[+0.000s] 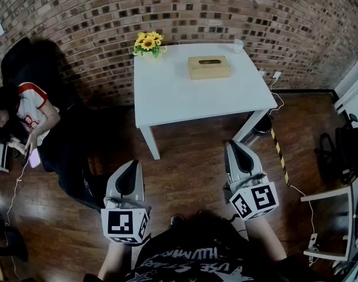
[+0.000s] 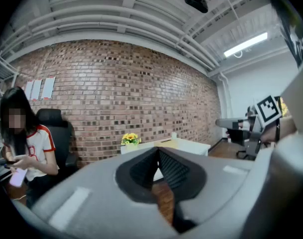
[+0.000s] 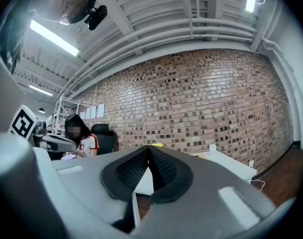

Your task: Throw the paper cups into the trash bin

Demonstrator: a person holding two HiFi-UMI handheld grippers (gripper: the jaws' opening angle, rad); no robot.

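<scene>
A brick-walled room is shown, its white worktop (image 1: 184,93) well ahead. A cup (image 1: 238,44) is seen on its far corner. Both claws, left (image 1: 131,166) and right (image 1: 234,147), are held closed and empty. Nothing is judged done yet.

The head view looks steeply down from above the person toward the far red-brown brick wall (image 1: 226,16). The white square table (image 1: 184,93) lies well ahead, and the left gripper (image 1: 131,164) and right gripper (image 1: 234,144) are near its bottom edge. Each gripper view sits low, close behind its own jaws, facing level toward that wall. All three share the table, its bunch of yellow sunflowers (image 1: 148,42) and the seated person in a white-and-red shirt (image 1: 32,113) at left. Each gripper view catches the other gripper at its edge.
</scene>
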